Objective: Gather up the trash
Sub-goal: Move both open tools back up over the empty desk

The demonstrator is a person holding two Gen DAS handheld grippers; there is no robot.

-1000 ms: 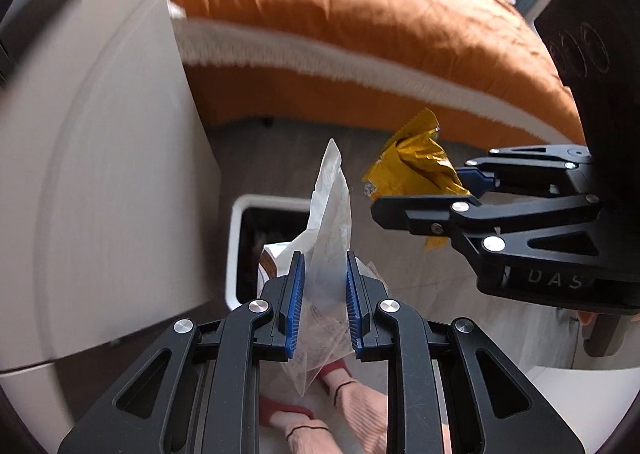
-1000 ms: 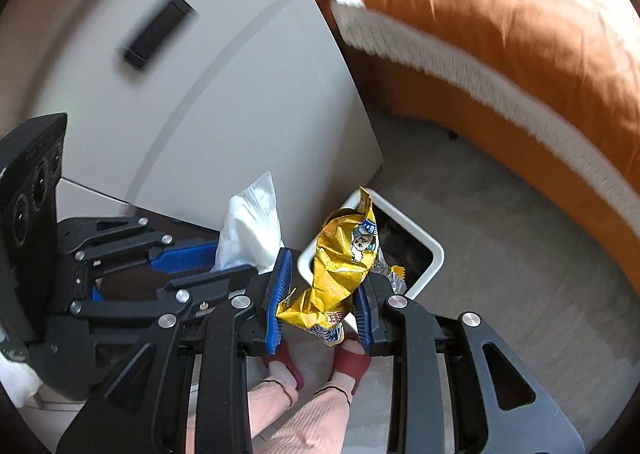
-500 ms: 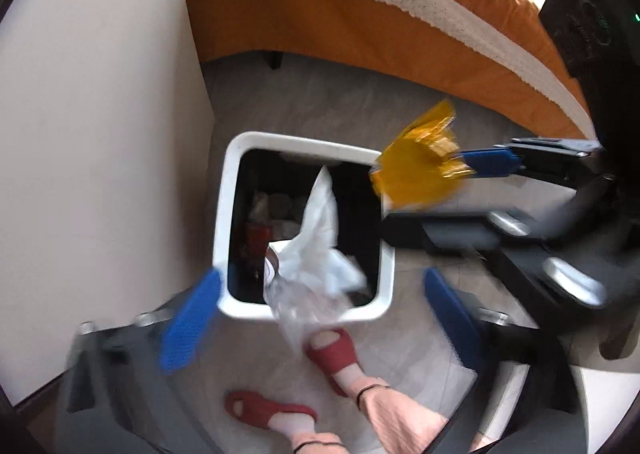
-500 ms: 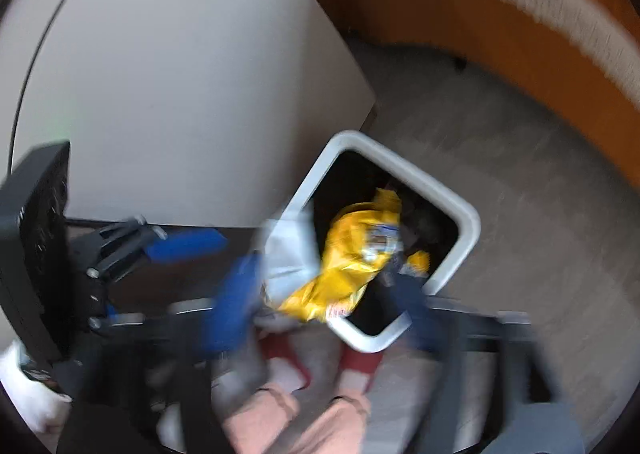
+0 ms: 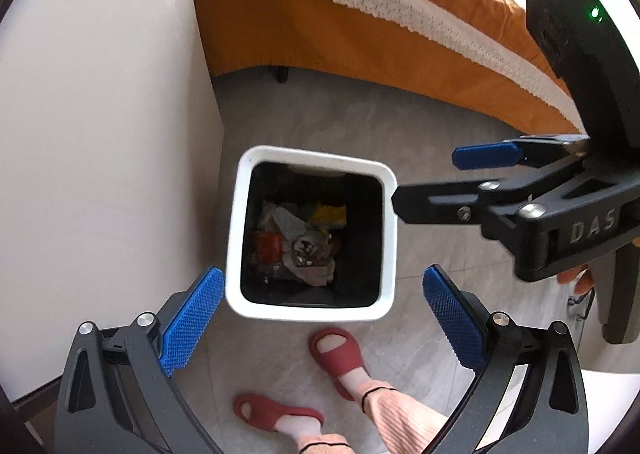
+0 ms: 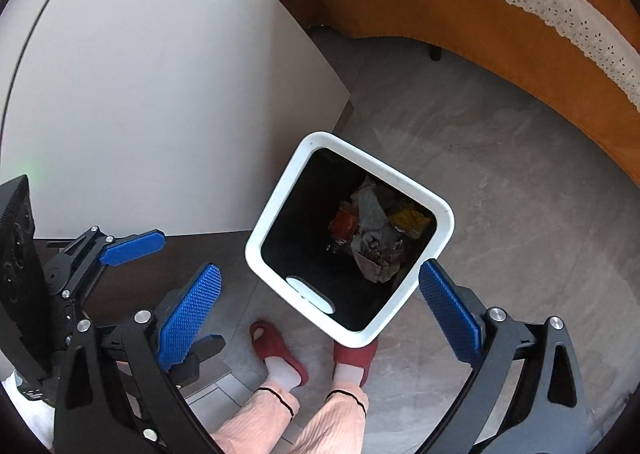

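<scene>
A white square trash bin [image 5: 248, 173] [image 6: 446, 209] stands on the grey floor below both grippers. Inside lie crumpled wrappers: a clear plastic bag [image 5: 288, 221] [image 6: 370, 209], a yellow snack packet [image 5: 329, 213] [image 6: 410, 219] and a red piece [image 5: 269, 248] [image 6: 344, 223]. My left gripper [image 5: 318, 308] is open and empty above the bin's near rim. My right gripper [image 6: 320, 304] is open and empty above the bin; it also shows in the left wrist view [image 5: 440, 177], at the right, beside the bin.
A white cabinet panel [image 5: 104, 133] [image 6: 160, 93] stands left of the bin. An orange bed cover with a white lace edge [image 5: 380, 25] [image 6: 500, 5] runs behind. The person's feet in red slippers [image 5: 338, 354] [image 6: 280, 350] stand just in front of the bin.
Both grippers opened and tilted down over the bin. The clear plastic bag and the yellow snack packet dropped out of the jaws and now lie inside the bin.
</scene>
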